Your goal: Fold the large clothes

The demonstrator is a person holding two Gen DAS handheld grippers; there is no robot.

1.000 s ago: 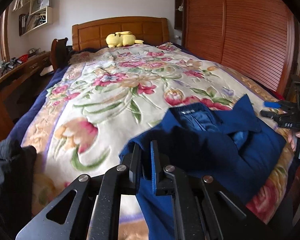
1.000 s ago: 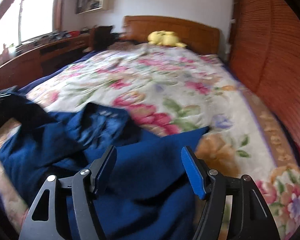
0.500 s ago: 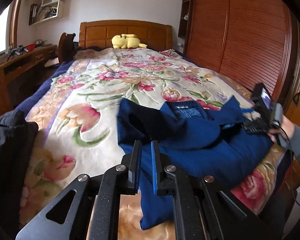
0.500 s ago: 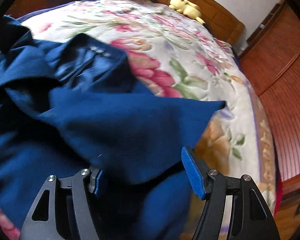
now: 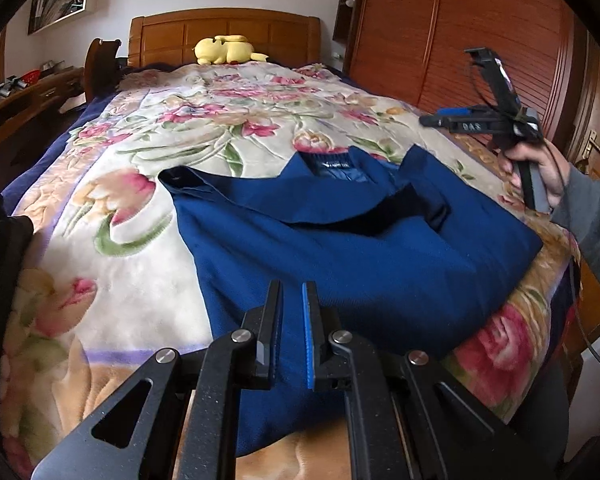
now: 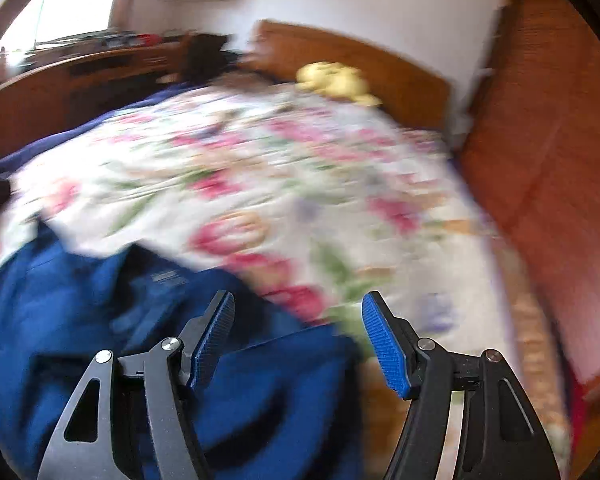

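A dark blue garment (image 5: 352, 248) lies spread on the flowered bedspread (image 5: 140, 200), collar toward the headboard, both sleeves folded in across the chest. My left gripper (image 5: 292, 320) hovers over its near hem with the jaws a narrow gap apart; whether fabric sits between them I cannot tell. My right gripper (image 6: 296, 336) is open and empty above the garment's (image 6: 100, 340) right shoulder; it also shows in the left wrist view (image 5: 452, 120), raised over the bed's right side. The right wrist view is blurred.
A yellow plush toy (image 5: 228, 50) lies by the wooden headboard (image 5: 224, 32). A dark garment pile (image 5: 0, 280) sits at the bed's left near corner. A wooden wardrobe (image 5: 480, 40) stands close on the right, a desk (image 5: 20, 100) on the left.
The garment's left side has been laid out flat and the left sleeve now lies across the chest. My right gripper has lifted off the cloth and is moving fast.
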